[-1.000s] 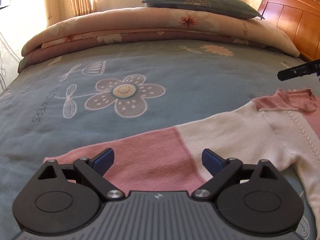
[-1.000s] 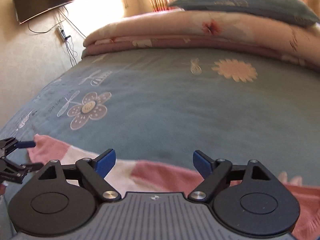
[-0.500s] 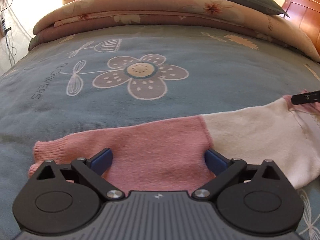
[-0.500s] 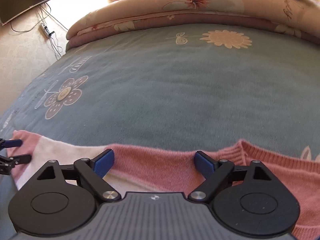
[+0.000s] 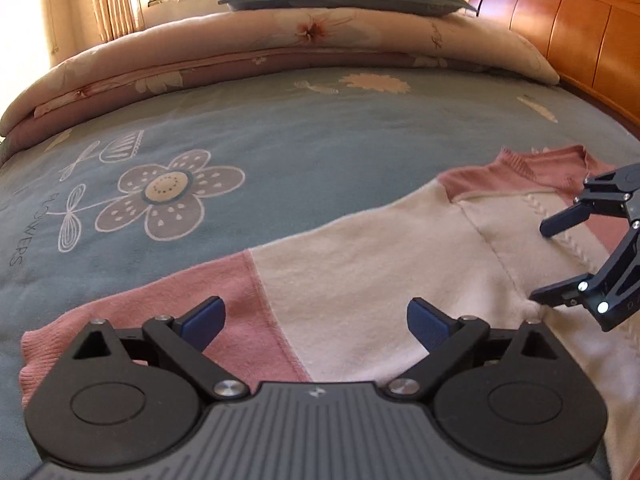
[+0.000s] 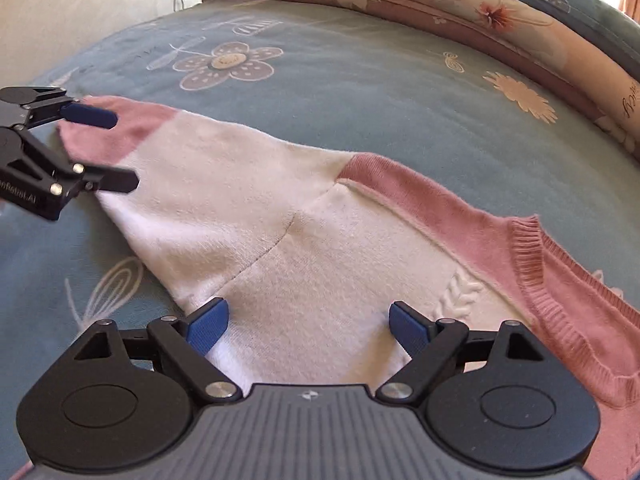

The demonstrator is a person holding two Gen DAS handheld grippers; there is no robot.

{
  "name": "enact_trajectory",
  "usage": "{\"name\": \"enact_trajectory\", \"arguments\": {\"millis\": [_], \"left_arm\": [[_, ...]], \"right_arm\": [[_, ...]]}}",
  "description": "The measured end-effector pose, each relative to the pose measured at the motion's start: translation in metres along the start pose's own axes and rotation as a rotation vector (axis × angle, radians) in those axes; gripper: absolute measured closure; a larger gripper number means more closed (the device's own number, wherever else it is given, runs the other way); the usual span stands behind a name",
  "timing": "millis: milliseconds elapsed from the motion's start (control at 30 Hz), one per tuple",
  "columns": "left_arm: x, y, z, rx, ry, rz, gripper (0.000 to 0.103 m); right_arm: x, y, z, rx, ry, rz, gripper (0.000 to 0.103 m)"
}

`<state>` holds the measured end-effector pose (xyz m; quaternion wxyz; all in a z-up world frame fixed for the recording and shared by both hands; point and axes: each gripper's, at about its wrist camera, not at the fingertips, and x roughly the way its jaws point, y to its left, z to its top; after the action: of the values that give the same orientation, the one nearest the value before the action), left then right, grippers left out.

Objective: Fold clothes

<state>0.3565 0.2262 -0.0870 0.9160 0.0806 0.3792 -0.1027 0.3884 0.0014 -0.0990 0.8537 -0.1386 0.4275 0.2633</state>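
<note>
Sweater (image 5: pixel 360 272) lies flat on the bed (image 5: pixel 280 152), sleeve stretched out toward the pink cuff. Left gripper (image 5: pixel 316 316): fingers wide apart over the sleeve where pink meets white, nothing gripped. Right gripper (image 6: pixel 308 320): fingers wide and opening further, over the white chest near the armpit seam, cloth between them but not pinched.

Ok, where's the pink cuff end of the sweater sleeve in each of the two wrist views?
Left wrist: pink cuff at lower left, beside the left gripper.
Right wrist: pink cuff at upper left, by the left gripper.
Shared landmark: big grey flower print.
</note>
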Motion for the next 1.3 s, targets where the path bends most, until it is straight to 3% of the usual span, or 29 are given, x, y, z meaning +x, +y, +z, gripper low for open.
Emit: {"name": "enact_trajectory", "arguments": {"millis": [67,167,300,400,500,533,700,733,833,1000,1100,1300], "left_arm": [[0.01,0.007,-0.007,-0.015,0.031,0.046,0.003],[0.004,0.029,-0.011,-0.099,0.044,0.047,0.005],[-0.015,0.05,-0.009,-0.131,-0.019,0.064,0.005],[-0.007,0.063,-0.011,-0.179,-0.001,0.076,0.005],[0.009,0.074,-0.021,-0.182,0.049,0.161,0.003],[0.007,0.08,-0.024,-0.202,0.037,0.156,0.003],[-0.006,0.105,-0.024,-0.251,0.01,0.248,0.005],[-0.009,0.108,-0.024,-0.259,0.002,0.257,0.005],[-0.021,0.109,-0.022,-0.292,-0.036,0.215,0.005],[-0.031,0.083,-0.017,-0.204,-0.07,0.151,0.005],[-0.032,0.073,-0.018,-0.149,-0.076,0.145,0.005],[-0.028,0.082,-0.023,-0.214,-0.061,0.126,0.005]], "right_arm": [[0.004,-0.004,0.007,0.049,-0.03,0.02,0.008],[-0.005,-0.014,0.013,0.124,-0.056,0.057,0.008],[-0.022,-0.014,0.005,0.109,-0.091,0.045,0.008],[-0.024,-0.011,0.001,0.101,-0.094,0.043,0.008],[-0.021,-0.005,0.008,0.089,-0.116,0.039,0.008],[-0.02,-0.003,0.012,0.09,-0.126,0.055,0.009],[0.0,0.017,0.027,0.082,-0.123,0.088,0.031],[0.007,0.024,0.028,0.071,-0.107,0.082,0.03],[0.018,0.049,0.028,-0.019,-0.113,0.005,0.026],[-0.005,0.055,0.04,-0.043,-0.17,0.024,0.027],[-0.022,0.051,0.038,-0.035,-0.198,0.093,0.027],[0.008,0.074,0.026,0.015,-0.103,0.265,0.027]]}}
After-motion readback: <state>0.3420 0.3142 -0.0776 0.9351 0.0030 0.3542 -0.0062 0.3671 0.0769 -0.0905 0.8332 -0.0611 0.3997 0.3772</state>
